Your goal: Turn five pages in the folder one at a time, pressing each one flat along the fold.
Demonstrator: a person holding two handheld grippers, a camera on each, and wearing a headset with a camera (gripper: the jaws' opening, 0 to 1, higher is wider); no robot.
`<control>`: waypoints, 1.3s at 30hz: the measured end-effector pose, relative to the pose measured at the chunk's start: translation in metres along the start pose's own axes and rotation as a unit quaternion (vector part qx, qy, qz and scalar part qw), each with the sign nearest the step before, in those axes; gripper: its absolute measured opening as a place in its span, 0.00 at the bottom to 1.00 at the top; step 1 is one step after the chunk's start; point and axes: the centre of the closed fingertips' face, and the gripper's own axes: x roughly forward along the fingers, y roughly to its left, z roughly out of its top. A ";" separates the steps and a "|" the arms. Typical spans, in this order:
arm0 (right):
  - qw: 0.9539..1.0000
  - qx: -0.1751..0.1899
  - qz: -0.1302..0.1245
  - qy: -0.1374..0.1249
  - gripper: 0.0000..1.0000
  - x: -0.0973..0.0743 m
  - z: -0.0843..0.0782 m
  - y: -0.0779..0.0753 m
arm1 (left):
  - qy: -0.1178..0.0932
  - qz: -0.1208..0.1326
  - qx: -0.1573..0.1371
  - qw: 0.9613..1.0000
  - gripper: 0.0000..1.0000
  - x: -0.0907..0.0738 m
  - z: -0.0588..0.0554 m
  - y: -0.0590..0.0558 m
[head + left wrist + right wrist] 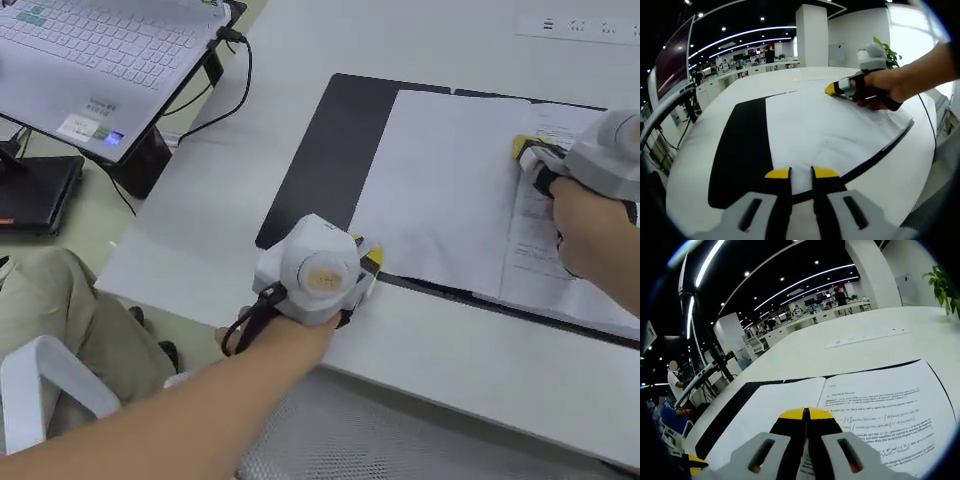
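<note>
**A:** Where's the folder (310, 160)?

**B:** Open on the table (420, 40), black cover to the left. A blank page (440, 190) lies over the left half and a printed page (545, 250) over the right.

**A:** And the grippers?

**B:** The right gripper (526, 152) has its 2 jaws closed tip to tip, with nothing seen between them. It is set down at the fold (821, 385), toward its far end. The left gripper (801, 173) sits at the near edge of the blank page. Its jaws are a slit apart, with nothing between them.

**A:** So the step is pressing flat?

**B:** I'd judge so. A page is over and the right tips are on the crease.

**A:** How do you do it well?

**B:** Keep the jaws closed and draw them along the fold toward the near edge in 1 steady stroke. Stay just on the blank side. Use light pressure and the flat of the tips, not the point, so the paper neither creases nor tears. Let the left gripper pin the near edge so the sheet can't skid. For the next turn, lift only 1 sheet.

**A:** How many of the 5 are done?

**B:** I can't tell from here.
</note>
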 end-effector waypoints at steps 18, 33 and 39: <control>0.999 -0.041 -0.030 0.008 0.00 0.068 0.027 -0.041 | -0.002 0.000 -0.001 1.000 0.14 -0.001 0.001 -0.002; 0.998 -0.054 -0.013 0.010 0.00 0.051 0.012 -0.025 | -0.002 0.003 0.002 1.000 0.13 0.000 0.001 -0.002; 0.999 -0.047 -0.004 0.014 0.00 0.041 0.004 -0.020 | -0.002 0.003 0.000 1.000 0.13 0.000 0.001 -0.002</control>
